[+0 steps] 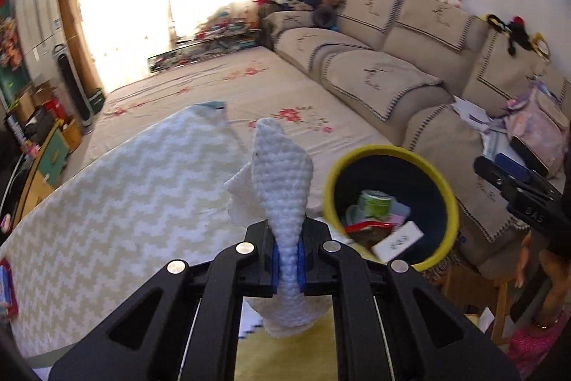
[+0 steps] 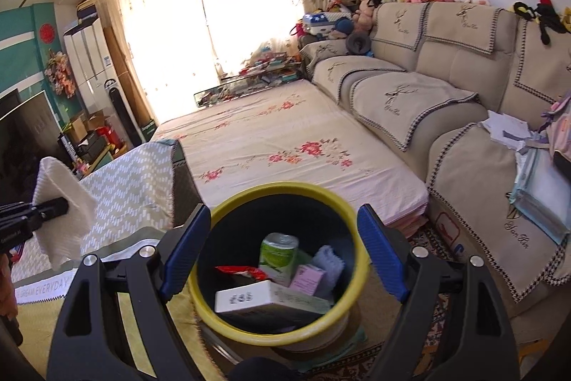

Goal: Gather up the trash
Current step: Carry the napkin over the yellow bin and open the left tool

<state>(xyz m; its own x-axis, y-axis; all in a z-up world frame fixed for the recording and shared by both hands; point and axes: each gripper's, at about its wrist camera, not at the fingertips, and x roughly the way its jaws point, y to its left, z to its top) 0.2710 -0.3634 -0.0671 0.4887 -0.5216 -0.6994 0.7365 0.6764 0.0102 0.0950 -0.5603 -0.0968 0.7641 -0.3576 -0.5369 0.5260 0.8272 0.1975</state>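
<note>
Left gripper (image 1: 288,259) clenched on a crumpled, dimpled white paper towel (image 1: 282,188), pinched between blue pads, held aloft left of the bin (image 2: 278,334). Right gripper (image 2: 283,252) released, blue ribbed pads splayed, nothing between them. Round bin: yellow rim, dark inside, holding green can (image 2: 278,252) and white box (image 2: 249,300). Beyond, floral-sheeted mattress (image 2: 271,134); beige sofa (image 2: 446,88) hems the right.

Sunlit curtained window (image 2: 214,24), beige sofa (image 2: 446,88) beside floral-sheeted bed (image 2: 285,138), white walls.
</note>
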